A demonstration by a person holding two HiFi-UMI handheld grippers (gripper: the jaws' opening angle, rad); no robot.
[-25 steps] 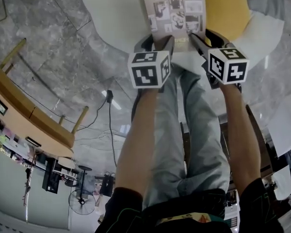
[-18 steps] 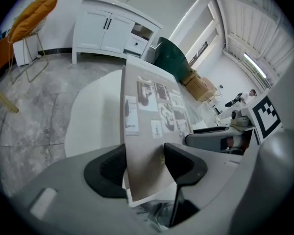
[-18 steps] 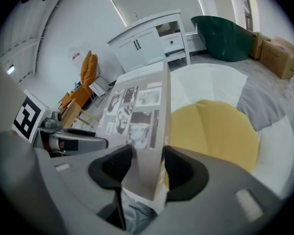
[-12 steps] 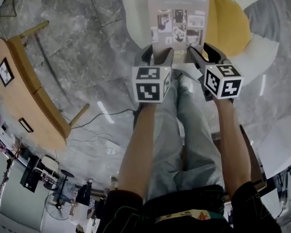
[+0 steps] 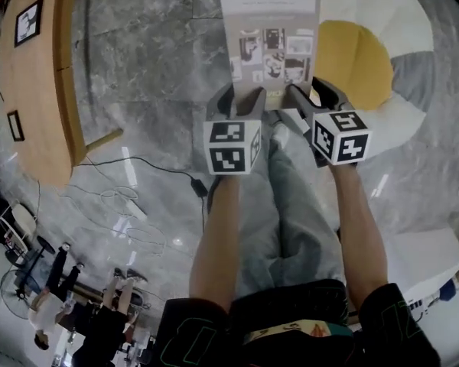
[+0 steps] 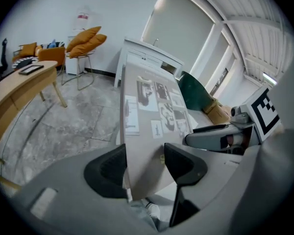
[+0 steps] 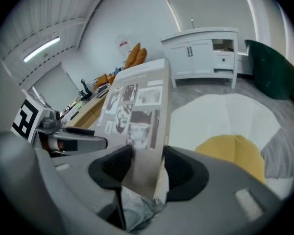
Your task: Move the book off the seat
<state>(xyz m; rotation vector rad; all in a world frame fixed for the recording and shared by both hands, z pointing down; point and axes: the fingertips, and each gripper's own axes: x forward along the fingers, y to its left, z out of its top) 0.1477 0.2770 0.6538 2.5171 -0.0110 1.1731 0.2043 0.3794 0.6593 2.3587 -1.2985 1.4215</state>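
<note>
A grey book (image 5: 270,46) with black-and-white pictures on its cover is held up in the air between both grippers. My left gripper (image 5: 245,102) is shut on the book's near left corner, and my right gripper (image 5: 304,98) is shut on its near right corner. In the left gripper view the book (image 6: 149,126) stands on edge between the dark pads. In the right gripper view the book (image 7: 137,116) rises between the jaws. Beyond the book lies a white seat (image 5: 390,21) with a yellow cushion (image 5: 356,60).
A wooden table (image 5: 42,75) stands at the left on the grey marble floor (image 5: 145,60). A black cable (image 5: 149,163) trails across the floor. My legs (image 5: 291,205) hang below the grippers. A white cabinet (image 7: 206,50) and orange chairs (image 6: 85,40) stand far off.
The view has swung: the wooden table has moved up to the left edge, and the book, still gripped, now sits over bare floor left of the yellow cushion.
</note>
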